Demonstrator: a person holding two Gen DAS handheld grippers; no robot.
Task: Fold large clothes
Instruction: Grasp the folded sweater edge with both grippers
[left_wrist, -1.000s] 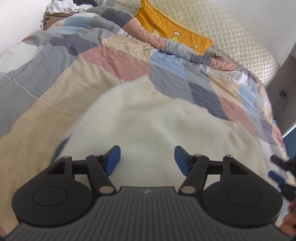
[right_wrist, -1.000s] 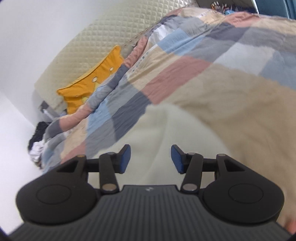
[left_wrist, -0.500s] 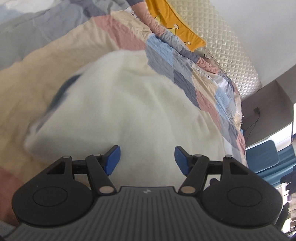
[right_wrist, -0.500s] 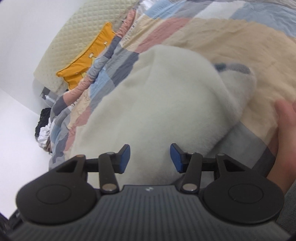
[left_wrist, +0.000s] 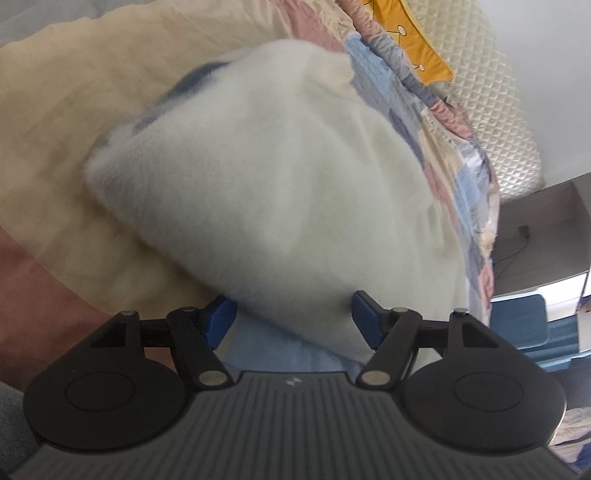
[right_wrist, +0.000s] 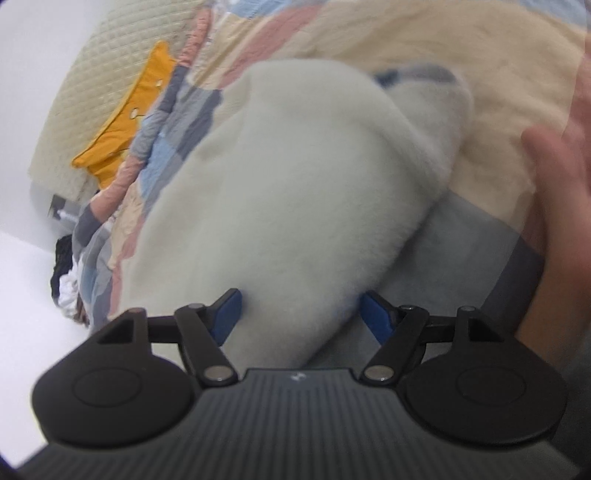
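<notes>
A fluffy white garment (left_wrist: 277, 166) with a blue-grey patch at its far end (left_wrist: 192, 81) lies bunched on the patchwork quilt (left_wrist: 74, 110). Its near edge fills the gap between the blue pads of my left gripper (left_wrist: 293, 319), whose jaws stand wide and are opening. In the right wrist view the same garment (right_wrist: 295, 184) reaches down between the pads of my right gripper (right_wrist: 301, 314). Those jaws are opening too, and the pads do not press the fleece. The picture is blurred.
A yellow pillow (left_wrist: 417, 37) leans on the quilted headboard (left_wrist: 498, 92) at the far end of the bed. A person's bare hand (right_wrist: 554, 177) is at the right edge. Dark and white clothes (right_wrist: 66, 273) are piled beside the bed, and a blue chair (left_wrist: 524, 321) stands past it.
Both grippers have sunk toward the garment and rolled. The white fleece now reaches between both pairs of pads. The right jaws have spread wider. A hand has come into the right view.
</notes>
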